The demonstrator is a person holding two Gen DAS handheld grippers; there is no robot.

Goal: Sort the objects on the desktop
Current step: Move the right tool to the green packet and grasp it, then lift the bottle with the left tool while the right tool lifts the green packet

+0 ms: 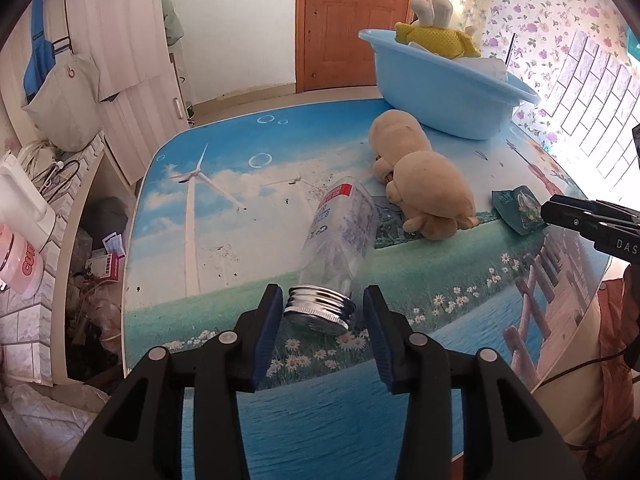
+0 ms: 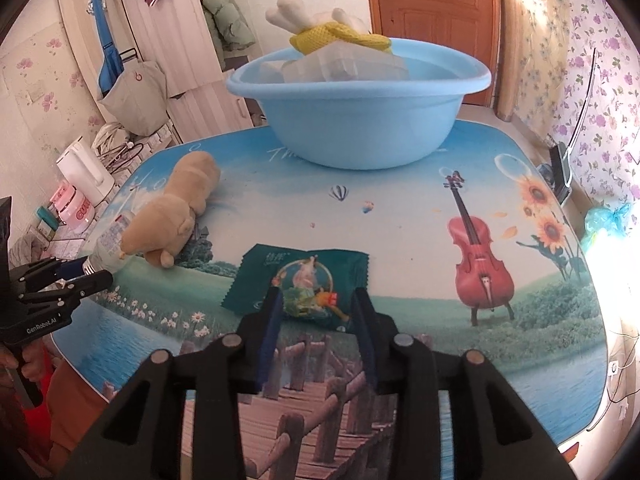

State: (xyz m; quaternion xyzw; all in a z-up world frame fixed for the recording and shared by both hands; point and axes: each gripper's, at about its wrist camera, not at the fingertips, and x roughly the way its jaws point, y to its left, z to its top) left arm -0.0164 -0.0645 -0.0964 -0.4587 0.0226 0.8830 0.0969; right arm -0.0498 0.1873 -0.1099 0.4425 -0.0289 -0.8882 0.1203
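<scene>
The left hand-held gripper (image 1: 322, 322) stood open, gripping nothing, its jaws flanking the ribbed metal cap of a clear plastic bottle (image 1: 340, 228) lying on the table (image 1: 224, 264) — long axis running straight away. The right hand-held gripper (image 2: 316, 316), equally open, straddled a flat, crinkly green sachet (image 2: 300, 280). Beyond lay a tan plush toy (image 1: 416, 168), then the smooth blue basin (image 2: 360, 120).
</scene>
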